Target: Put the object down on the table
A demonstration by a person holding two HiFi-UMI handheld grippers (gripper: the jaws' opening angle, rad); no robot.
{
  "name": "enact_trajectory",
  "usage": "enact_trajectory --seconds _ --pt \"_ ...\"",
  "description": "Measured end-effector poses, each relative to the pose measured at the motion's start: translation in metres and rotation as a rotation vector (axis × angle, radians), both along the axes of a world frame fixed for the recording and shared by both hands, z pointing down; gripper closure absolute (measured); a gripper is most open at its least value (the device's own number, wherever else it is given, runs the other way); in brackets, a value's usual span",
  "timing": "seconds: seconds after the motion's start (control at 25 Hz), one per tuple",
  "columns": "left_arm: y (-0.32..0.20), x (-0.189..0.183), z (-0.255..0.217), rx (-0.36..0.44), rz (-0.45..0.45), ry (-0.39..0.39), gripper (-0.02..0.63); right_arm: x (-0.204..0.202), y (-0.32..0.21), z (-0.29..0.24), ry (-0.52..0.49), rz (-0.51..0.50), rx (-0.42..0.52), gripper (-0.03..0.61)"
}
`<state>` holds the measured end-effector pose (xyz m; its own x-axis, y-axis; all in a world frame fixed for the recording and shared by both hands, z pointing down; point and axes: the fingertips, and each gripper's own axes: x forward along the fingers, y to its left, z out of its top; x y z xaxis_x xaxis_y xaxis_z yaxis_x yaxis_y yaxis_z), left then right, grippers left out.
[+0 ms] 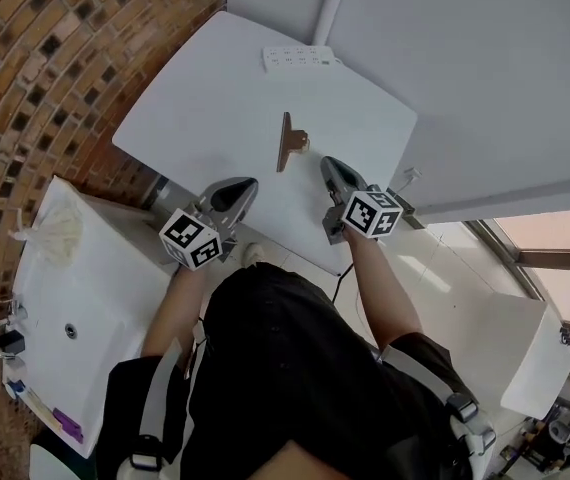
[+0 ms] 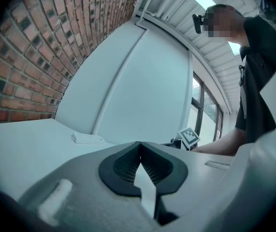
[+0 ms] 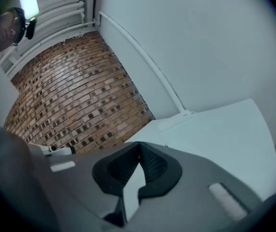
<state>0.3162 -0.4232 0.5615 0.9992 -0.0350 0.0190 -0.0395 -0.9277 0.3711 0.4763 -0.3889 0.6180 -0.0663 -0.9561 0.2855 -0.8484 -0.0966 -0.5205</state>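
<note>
A thin brown object [image 1: 286,143] with a small metal piece on its side rests on the white table [image 1: 215,98], near the middle toward the front edge. My left gripper [image 1: 248,184] hovers over the table's front edge, left of and nearer than the object, jaws shut with nothing between them [image 2: 139,144]. My right gripper [image 1: 331,162] is just right of the object, a short gap away, also shut and empty [image 3: 139,144]. The object shows in neither gripper view.
A white power strip [image 1: 300,58] lies at the table's far edge, also seen in both gripper views [image 2: 87,139] [image 3: 174,121]. A brick wall [image 1: 55,48] runs along the left. A white box [image 1: 95,308] stands left of the person; white walls close off the far side.
</note>
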Motion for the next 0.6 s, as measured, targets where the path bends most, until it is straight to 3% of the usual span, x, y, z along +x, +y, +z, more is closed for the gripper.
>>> enact_trajectory --seconds 0.4,0.6 --pt "0.065 0.024 -0.025 0.099 -0.011 0.004 0.614 -0.003 0.077 -0.057 0.269 -0.11 0.083 0.58" --pt "0.098 0.01 -0.025 0.097 -0.038 -0.015 0.614 -0.006 0.111 -0.059 0.261 -0.096 0.111 0.58"
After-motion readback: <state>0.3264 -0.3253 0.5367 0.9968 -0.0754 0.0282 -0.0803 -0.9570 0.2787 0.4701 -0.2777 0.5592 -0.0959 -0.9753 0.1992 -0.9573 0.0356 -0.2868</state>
